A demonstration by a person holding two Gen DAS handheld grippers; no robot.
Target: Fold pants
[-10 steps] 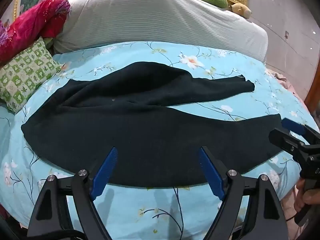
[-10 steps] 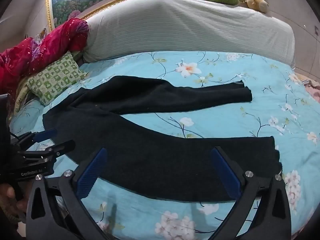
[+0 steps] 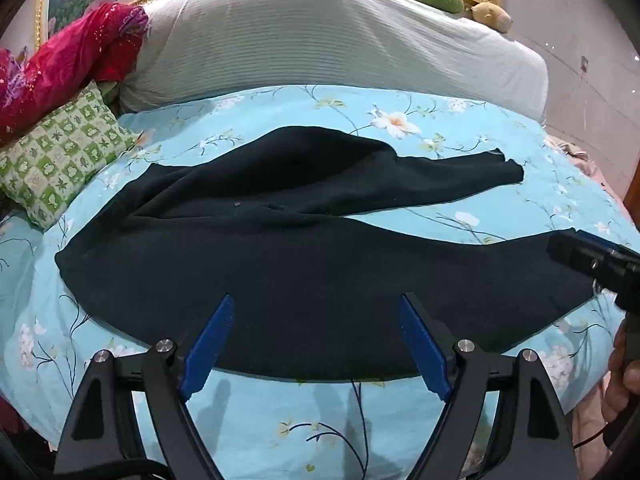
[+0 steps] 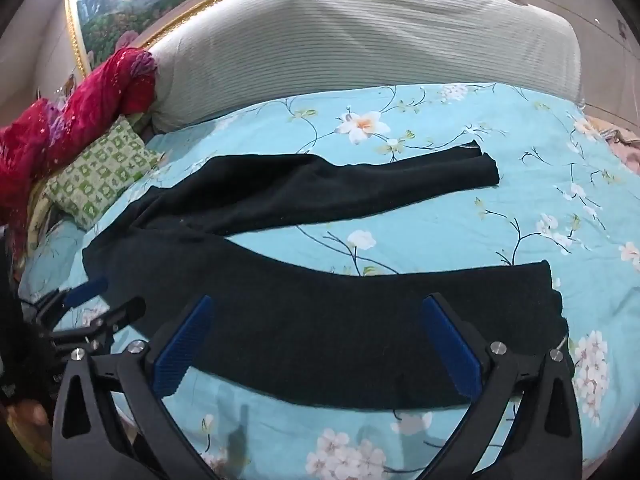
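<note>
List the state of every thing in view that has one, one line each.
black pants: unfolded, spread flat on the bed, legs splayed apart
left gripper: open, holding nothing, over the pants' near edge
right gripper: open, holding nothing, over the near leg
floral sheet: spread under the pants
green checked pillow: lying at the bed's left side

Bright, sharp centre; heavy fisheye edges
</note>
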